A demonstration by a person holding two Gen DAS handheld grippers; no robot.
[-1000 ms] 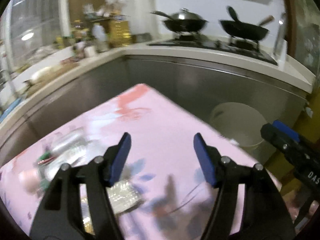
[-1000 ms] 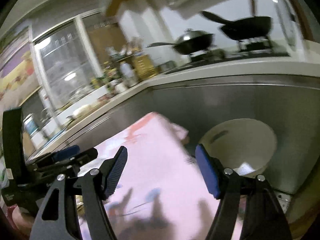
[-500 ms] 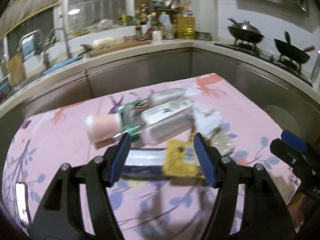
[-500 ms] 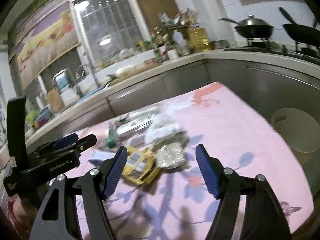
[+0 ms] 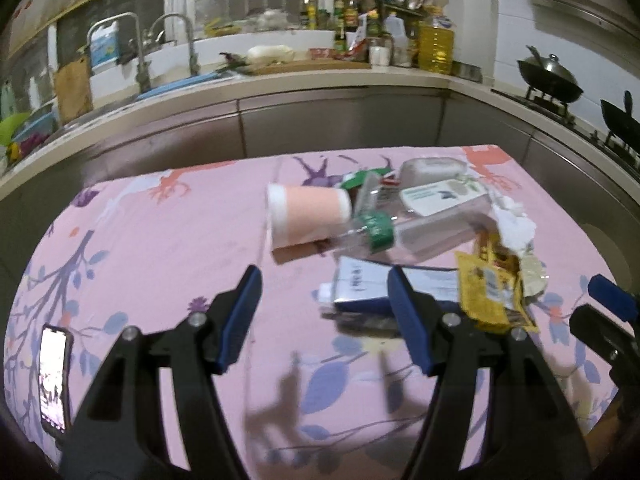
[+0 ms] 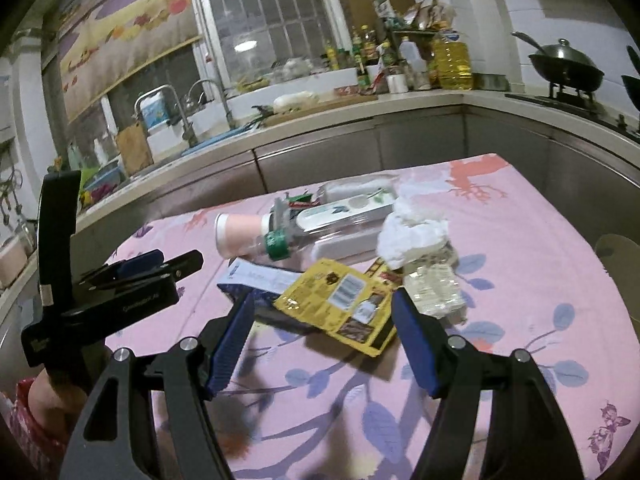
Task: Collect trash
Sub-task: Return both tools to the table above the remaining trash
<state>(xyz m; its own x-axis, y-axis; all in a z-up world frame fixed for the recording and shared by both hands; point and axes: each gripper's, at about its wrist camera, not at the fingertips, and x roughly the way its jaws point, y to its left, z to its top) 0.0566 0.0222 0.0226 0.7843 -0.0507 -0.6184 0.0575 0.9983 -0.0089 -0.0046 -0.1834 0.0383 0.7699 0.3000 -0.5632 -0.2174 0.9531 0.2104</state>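
A pile of trash lies on the pink flowered tablecloth (image 5: 160, 240). It holds a pink paper cup (image 5: 306, 216) on its side, a clear plastic bottle with a green band (image 5: 404, 232), a yellow wrapper (image 5: 486, 292), crumpled white tissue (image 5: 514, 228) and a flat blue-white packet (image 5: 360, 288). In the right wrist view the cup (image 6: 240, 234), yellow wrapper (image 6: 344, 300), tissue (image 6: 412, 232) and a crushed clear container (image 6: 434, 286) show. My left gripper (image 5: 324, 316) is open and empty, just short of the pile. My right gripper (image 6: 322, 334) is open and empty, over the wrapper's near edge.
A phone (image 5: 54, 376) lies at the table's front left. A white bin (image 6: 618, 264) stands off the table's right edge. Steel cabinets and a counter with a sink (image 5: 160, 76), bottles and woks (image 5: 550, 78) ring the table.
Both grippers swung left, from facing the stove and the white bin to facing the trash pile on the table. The jaws stayed open.
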